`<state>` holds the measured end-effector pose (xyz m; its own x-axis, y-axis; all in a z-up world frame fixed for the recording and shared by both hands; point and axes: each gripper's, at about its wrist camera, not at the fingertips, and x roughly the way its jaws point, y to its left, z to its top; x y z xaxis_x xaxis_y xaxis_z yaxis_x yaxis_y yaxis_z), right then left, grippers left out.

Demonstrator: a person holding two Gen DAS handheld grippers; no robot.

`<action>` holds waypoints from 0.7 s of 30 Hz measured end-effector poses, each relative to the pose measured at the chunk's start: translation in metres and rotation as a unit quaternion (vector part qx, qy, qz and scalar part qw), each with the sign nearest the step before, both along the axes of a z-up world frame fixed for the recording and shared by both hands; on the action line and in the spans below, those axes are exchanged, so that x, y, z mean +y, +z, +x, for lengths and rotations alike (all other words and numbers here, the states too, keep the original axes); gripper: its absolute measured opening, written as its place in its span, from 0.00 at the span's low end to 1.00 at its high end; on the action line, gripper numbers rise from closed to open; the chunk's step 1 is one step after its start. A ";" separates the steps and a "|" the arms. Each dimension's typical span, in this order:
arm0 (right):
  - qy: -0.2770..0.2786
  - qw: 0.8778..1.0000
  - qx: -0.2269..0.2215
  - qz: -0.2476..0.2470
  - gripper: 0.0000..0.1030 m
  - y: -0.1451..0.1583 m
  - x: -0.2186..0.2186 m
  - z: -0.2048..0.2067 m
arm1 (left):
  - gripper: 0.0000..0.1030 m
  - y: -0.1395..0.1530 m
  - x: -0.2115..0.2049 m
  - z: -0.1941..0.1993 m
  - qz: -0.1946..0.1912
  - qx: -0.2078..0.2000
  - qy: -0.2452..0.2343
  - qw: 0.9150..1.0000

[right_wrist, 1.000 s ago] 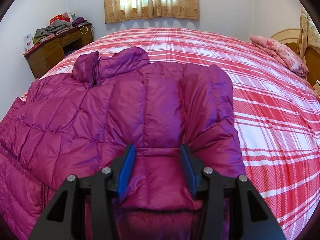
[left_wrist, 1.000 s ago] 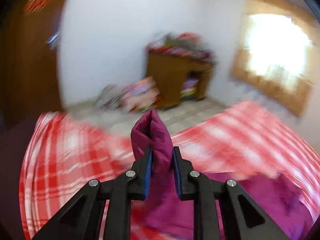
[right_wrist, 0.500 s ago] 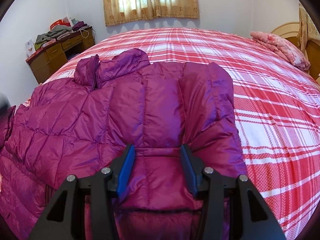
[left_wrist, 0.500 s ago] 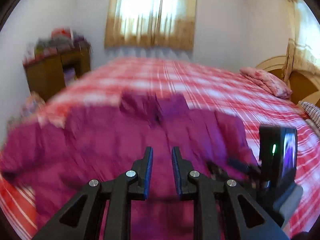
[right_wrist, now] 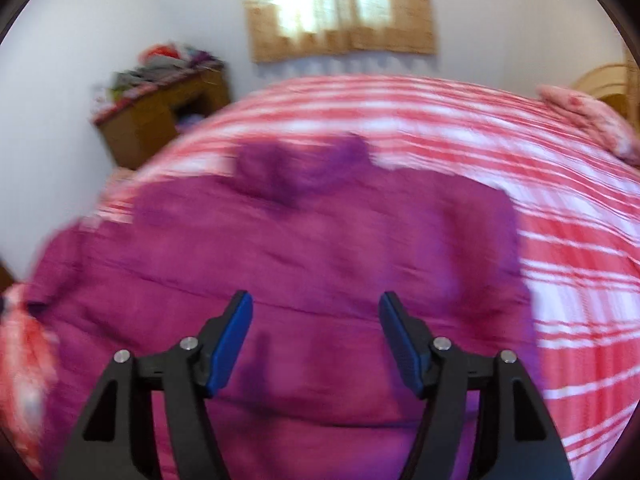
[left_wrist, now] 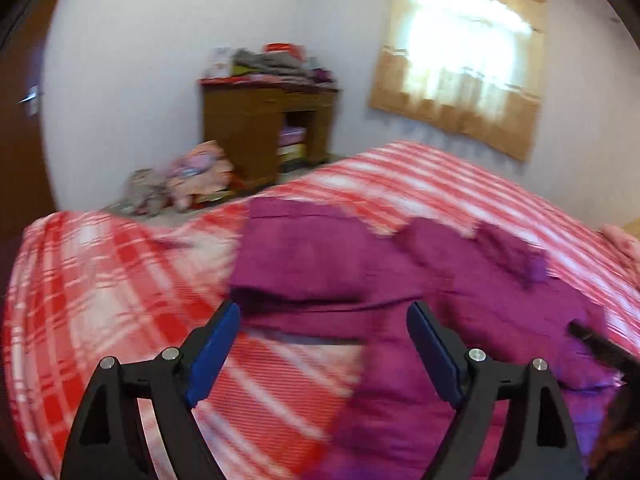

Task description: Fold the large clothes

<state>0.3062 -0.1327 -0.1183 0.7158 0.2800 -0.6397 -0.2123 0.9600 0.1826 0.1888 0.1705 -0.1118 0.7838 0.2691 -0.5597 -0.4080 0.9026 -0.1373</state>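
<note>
My left gripper (left_wrist: 323, 322) and right gripper (right_wrist: 316, 312) are both opening, empty, above the magenta puffer jacket (right_wrist: 280, 264); beyond it, a cluttered wooden desk (left_wrist: 256, 128).

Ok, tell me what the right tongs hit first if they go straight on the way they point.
Probably the magenta puffer jacket on the plaid bedspread. The right tongs, jaws opening with nothing clamped, aim down at its quilted body; blur leaves depth unclear.

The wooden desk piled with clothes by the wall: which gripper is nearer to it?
Left. The left gripper is at the bed side facing the wooden desk; the right gripper sees it farther off, beyond the magenta puffer jacket.
</note>
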 end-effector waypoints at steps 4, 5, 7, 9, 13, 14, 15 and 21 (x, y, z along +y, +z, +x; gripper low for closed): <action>0.103 0.994 -0.001 0.023 0.67 0.018 0.090 0.006 | 0.83 -0.013 0.028 -0.003 -0.008 0.006 0.034 0.999; 0.120 0.992 0.003 0.029 0.67 0.018 0.112 0.010 | 0.83 -0.018 0.033 -0.005 -0.016 0.007 0.041 0.999; 0.152 0.988 0.010 0.036 0.67 0.017 0.149 0.017 | 0.83 -0.026 0.039 -0.002 -0.021 0.015 0.044 0.999; 0.174 0.984 0.020 0.040 0.67 0.012 0.180 0.024 | 0.83 -0.033 0.040 -0.001 -0.014 0.027 0.052 0.998; 0.189 0.980 0.049 0.040 0.67 -0.003 0.223 0.041 | 0.83 -0.042 0.049 -0.004 -0.017 0.044 0.062 0.997; 0.189 0.980 0.056 0.039 0.67 -0.008 0.230 0.044 | 0.83 -0.046 0.051 -0.002 -0.015 0.053 0.070 0.996; 0.189 0.979 0.064 0.036 0.65 -0.014 0.236 0.048 | 0.83 -0.047 0.052 -0.002 -0.015 0.057 0.074 0.995; 0.223 0.971 0.084 0.020 0.22 -0.032 0.256 0.048 | 0.83 -0.055 0.058 -0.001 -0.014 0.070 0.084 0.994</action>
<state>0.3545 0.1230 -0.1498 0.4041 0.5652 -0.7192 -0.5691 0.7709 0.2860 0.1880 0.2287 -0.1665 0.6434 0.3712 -0.6694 -0.5688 0.8171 -0.0936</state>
